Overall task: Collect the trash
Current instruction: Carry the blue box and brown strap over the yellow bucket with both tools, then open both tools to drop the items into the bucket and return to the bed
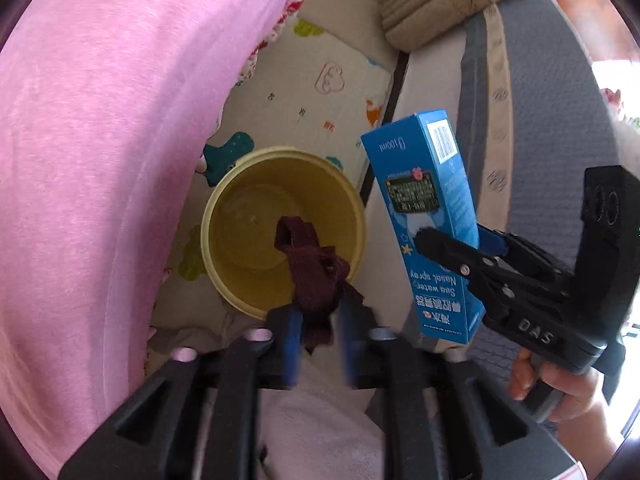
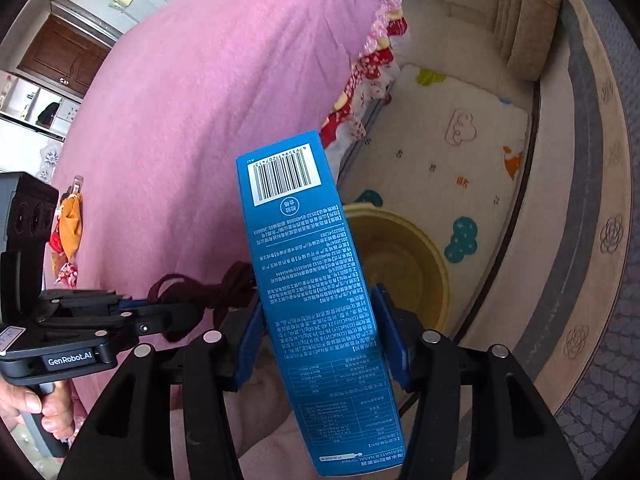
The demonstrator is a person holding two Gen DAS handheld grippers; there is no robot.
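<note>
Blue carton (image 2: 320,300) reads "Sea water Nasal spray" and "100ml", with a barcode near its top end. We see it between the right gripper (image 2: 320,344) jaws, which look parted, so a real grip is hard to call. Our left gripper (image 1: 318,344), marked "GenRobot.AI", has jaws partly open around a dark maroon strap (image 1: 312,280) dangling over the yellow bin (image 1: 224,208). "DAS" shows on the right one.
</note>
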